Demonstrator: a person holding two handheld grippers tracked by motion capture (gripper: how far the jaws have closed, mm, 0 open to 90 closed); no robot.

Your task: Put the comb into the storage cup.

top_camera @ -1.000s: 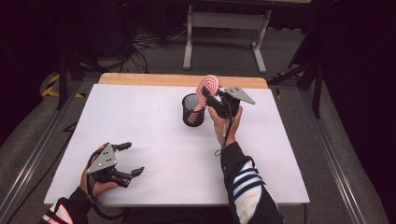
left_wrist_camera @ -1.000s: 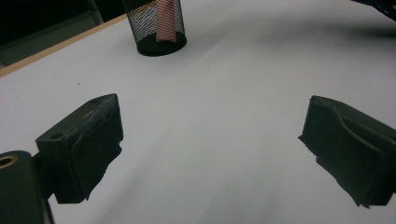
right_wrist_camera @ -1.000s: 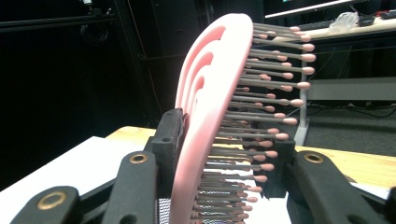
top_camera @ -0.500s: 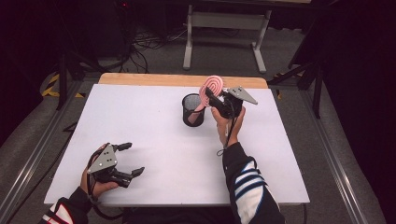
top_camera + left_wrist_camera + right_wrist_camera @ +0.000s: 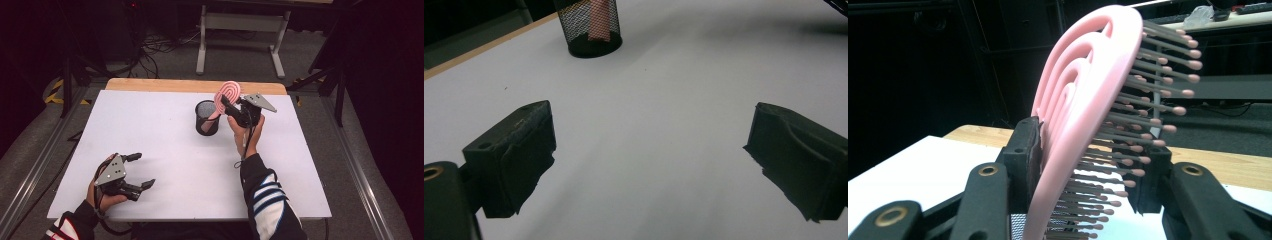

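A pink hairbrush (image 5: pixel 227 93) stands tilted with its handle down inside a black mesh cup (image 5: pixel 206 118) at the back middle of the white table (image 5: pixel 165 135). My right gripper (image 5: pixel 228 103) is shut on the brush just below its head, right of the cup. In the right gripper view the brush (image 5: pixel 1083 115) rises between the jaws, bristles pointing right. My left gripper (image 5: pixel 144 170) rests open at the near left with nothing in it. The left gripper view has its wide-apart jaws (image 5: pixel 649 150) facing the distant cup (image 5: pixel 591 27) and the pink handle (image 5: pixel 599 20) inside.
A wooden strip (image 5: pixel 195 86) runs along the table's far edge. Beyond it stand a metal frame (image 5: pixel 240 30) and loose cables (image 5: pixel 155 47) on the floor. Dark stands flank the table on both sides.
The right gripper and the brush have shifted only slightly over the cup. The left gripper has stayed where it was, open.
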